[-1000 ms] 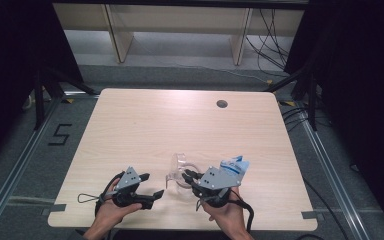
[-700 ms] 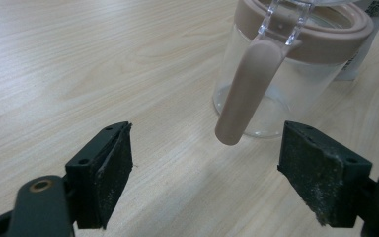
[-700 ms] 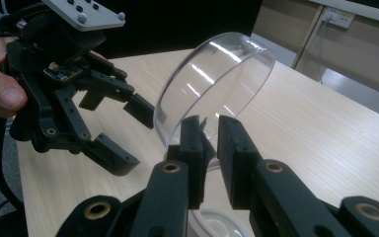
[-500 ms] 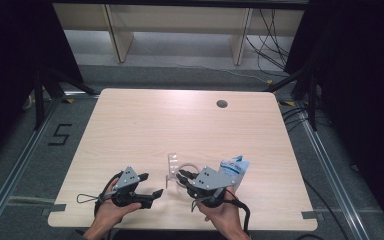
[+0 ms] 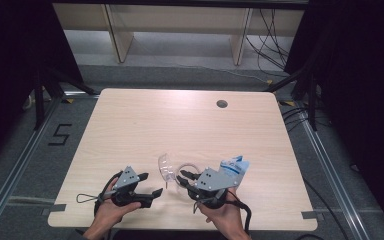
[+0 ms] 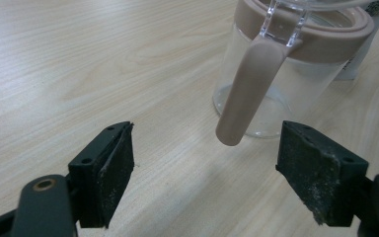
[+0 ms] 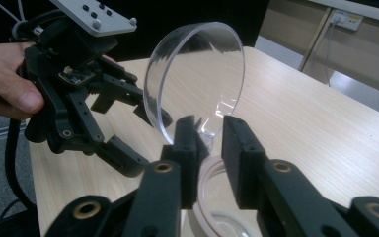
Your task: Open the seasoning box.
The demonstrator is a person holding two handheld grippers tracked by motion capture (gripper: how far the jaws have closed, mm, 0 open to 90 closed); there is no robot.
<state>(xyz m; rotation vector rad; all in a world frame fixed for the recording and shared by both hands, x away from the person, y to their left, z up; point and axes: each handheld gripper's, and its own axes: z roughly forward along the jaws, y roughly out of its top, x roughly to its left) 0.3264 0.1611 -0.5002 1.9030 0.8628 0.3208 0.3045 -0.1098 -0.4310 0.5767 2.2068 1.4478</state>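
Observation:
A clear glass jar (image 5: 185,174) with a beige rim (image 6: 325,37) stands near the table's front edge, between my two grippers. Its round clear lid (image 7: 197,84) is swung up and stands on edge to the jar's left (image 5: 165,167). My right gripper (image 7: 209,143) reaches over the rim; its jaws have just been opening, and the lid's clear hinge tab sits in the narrow gap between them. My left gripper (image 6: 205,173) is open wide just left of the jar. A beige latch strap (image 6: 246,89) hangs down the jar's side ahead of its jaws, untouched.
A blue and white packet (image 5: 234,166) lies just behind the right gripper and close to the jar. A round cable hole (image 5: 222,104) sits at the table's far right. Bare light wood (image 5: 145,130) stretches over the far half of the table.
The clear lid has shifted a little over the jar and now stands up on edge. Both hands have stayed where they were.

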